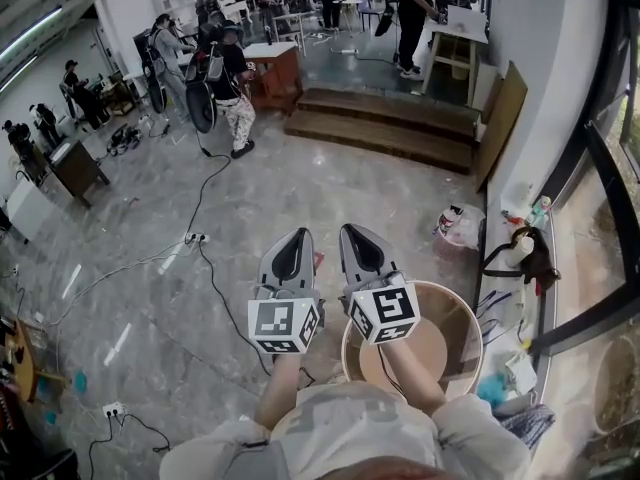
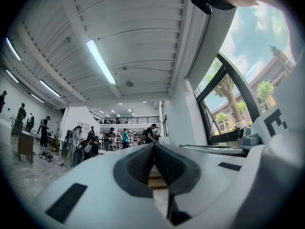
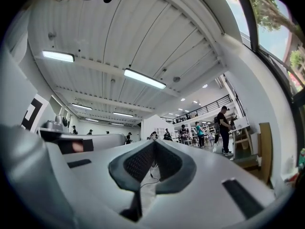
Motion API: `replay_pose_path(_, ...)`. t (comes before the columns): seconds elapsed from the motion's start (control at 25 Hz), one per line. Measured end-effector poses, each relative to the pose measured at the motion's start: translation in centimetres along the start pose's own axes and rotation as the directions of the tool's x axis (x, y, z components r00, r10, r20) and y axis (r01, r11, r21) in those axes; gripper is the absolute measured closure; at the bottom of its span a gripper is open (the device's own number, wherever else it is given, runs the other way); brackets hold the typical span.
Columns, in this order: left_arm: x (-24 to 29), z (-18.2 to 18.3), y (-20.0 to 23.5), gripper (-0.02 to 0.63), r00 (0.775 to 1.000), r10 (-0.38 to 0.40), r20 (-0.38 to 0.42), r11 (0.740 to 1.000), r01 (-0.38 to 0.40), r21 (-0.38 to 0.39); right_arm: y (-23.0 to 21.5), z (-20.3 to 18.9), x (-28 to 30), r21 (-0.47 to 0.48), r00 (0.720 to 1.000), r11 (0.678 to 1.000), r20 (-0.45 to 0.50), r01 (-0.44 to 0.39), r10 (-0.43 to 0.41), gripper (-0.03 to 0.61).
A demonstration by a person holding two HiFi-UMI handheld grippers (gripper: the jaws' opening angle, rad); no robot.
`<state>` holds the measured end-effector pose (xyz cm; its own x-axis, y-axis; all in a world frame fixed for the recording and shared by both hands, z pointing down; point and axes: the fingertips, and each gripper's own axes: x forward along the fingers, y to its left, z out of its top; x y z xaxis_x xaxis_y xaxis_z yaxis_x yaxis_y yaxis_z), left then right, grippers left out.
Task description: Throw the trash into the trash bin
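In the head view, both grippers are held out side by side over the grey floor, pointing away from me. My left gripper (image 1: 296, 236) has its jaws together and nothing between them; in the left gripper view its tips (image 2: 154, 146) meet and point slightly upward at the hall. My right gripper (image 1: 354, 232) is likewise shut and empty, and its tips (image 3: 154, 143) meet in the right gripper view. A round tan trash bin (image 1: 462, 320) stands on the floor just below and right of my right gripper. A crumpled white and red bag (image 1: 459, 224) lies by the wall ahead on the right.
Black cables and a power strip (image 1: 196, 237) run across the floor on the left. Wooden steps (image 1: 385, 123) rise ahead, with a board (image 1: 500, 120) leaning on the wall. A black bag (image 1: 527, 252) and small items sit on the window ledge at right. Several people stand farther back.
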<state>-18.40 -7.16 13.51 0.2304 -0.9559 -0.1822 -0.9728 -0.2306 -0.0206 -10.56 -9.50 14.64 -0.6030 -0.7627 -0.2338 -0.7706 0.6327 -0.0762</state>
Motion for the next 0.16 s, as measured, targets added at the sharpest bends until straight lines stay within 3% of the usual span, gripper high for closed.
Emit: replay_pose_path(0.16, -0.60, 0.15, 0.30, 0.601, 1.000, -0.003, 0.008, 1.000, 0.003, -0.006, 1.27, 0.24, 0.01, -0.007, 0.999, 1.000, 0.015, -0.030, 0.030, 0.563)
